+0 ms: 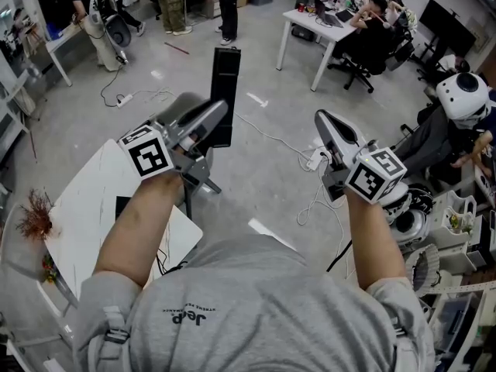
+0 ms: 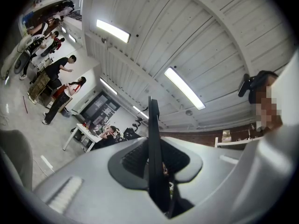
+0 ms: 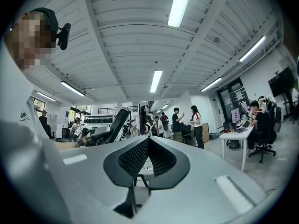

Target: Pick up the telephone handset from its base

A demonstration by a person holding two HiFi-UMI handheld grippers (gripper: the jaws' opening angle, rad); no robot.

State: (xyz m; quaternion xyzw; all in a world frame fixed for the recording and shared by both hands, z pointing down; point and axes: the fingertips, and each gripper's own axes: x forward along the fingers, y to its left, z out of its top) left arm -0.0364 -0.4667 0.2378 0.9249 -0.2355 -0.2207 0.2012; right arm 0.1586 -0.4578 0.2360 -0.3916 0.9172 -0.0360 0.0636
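Note:
A flat black telephone handset (image 1: 225,95) stands upright in my left gripper (image 1: 217,115), raised well above the floor. In the left gripper view the handset (image 2: 153,134) shows edge-on as a thin black slab, and the left gripper (image 2: 155,160) is shut on its lower end. My right gripper (image 1: 323,120) is held up to the right, apart from the handset. In the right gripper view its pads meet, so the right gripper (image 3: 148,141) is shut with nothing in it. A dark object (image 1: 122,206) lies on the white table, mostly hidden by my left forearm.
A white table (image 1: 85,200) stands at the lower left beside a dried reddish plant (image 1: 35,215). White cables (image 1: 314,165) trail over the grey floor. A desk with seated people (image 1: 322,18) is at the back right. Cluttered shelves (image 1: 457,223) line the right side.

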